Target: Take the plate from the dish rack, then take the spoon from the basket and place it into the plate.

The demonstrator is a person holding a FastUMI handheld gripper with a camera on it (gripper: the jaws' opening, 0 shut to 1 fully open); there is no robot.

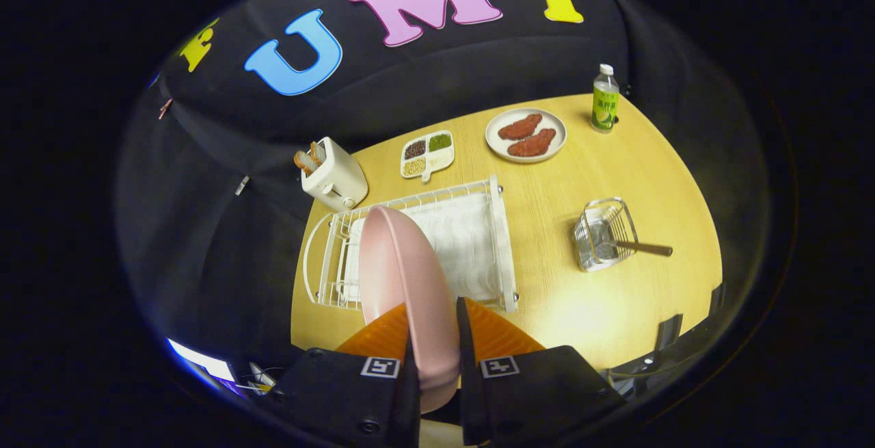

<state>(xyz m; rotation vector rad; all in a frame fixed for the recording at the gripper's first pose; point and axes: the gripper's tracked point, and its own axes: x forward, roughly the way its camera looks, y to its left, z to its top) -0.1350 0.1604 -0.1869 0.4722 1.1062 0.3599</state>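
Note:
A pink plate (pixel 403 277) stands on edge between my fingers, and my gripper (pixel 434 328) is shut on its near rim. The plate is held above the white wire dish rack (pixel 502 243), which has a white mat inside. To the right of the rack stands a small wire basket (pixel 601 232) on the wooden table. The spoon (pixel 646 248) rests in the basket, its brown handle sticking out to the right.
Beyond the rack stand a white toaster (pixel 335 176) with bread, a divided dish of grains (pixel 428 154), a plate with two brown pieces of food (pixel 526 135) and a green-labelled bottle (pixel 605 99). Bare wooden table (pixel 588 311) lies between rack and basket.

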